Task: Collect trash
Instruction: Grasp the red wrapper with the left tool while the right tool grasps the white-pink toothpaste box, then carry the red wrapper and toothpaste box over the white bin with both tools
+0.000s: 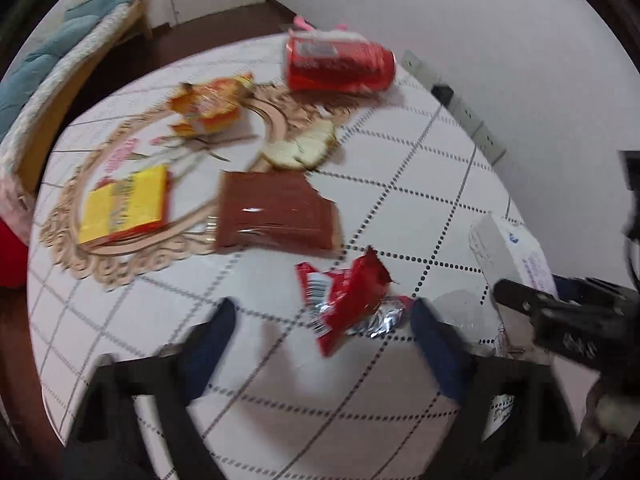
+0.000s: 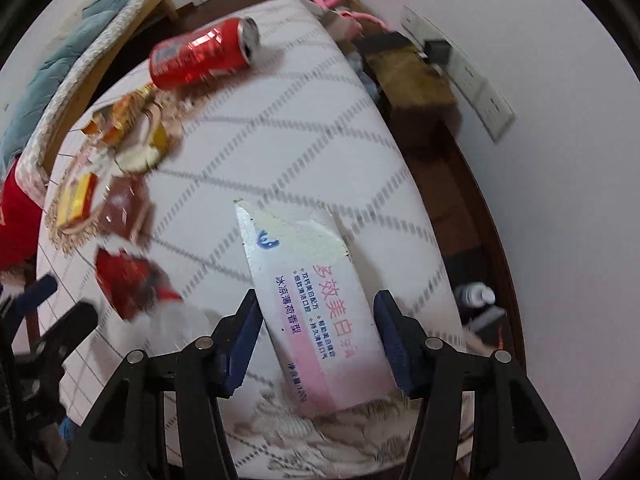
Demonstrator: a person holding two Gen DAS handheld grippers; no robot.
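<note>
My left gripper (image 1: 324, 312) is open just above the table, its blue fingers on either side of a torn red snack wrapper (image 1: 344, 300) with foil showing. My right gripper (image 2: 316, 320) has its fingers around a white and pink toothpaste box (image 2: 312, 300); a small gap shows on the right side, so the grip is unclear. The box also shows at the right in the left wrist view (image 1: 512, 256). A red soda can (image 1: 340, 64) lies on its side at the far edge. A brown wrapper (image 1: 276, 212), a yellow packet (image 1: 124, 204) and an orange wrapper (image 1: 208, 108) lie around a placemat.
The round table has a white checked cloth (image 1: 420, 184). A beige ornate placemat (image 1: 120, 260) holds a bread piece (image 1: 300, 148). A bench with a teal cushion (image 1: 60, 52) stands far left. A wall power strip (image 1: 468, 116) is at the right; boxes and bottles (image 2: 476, 296) sit on the floor.
</note>
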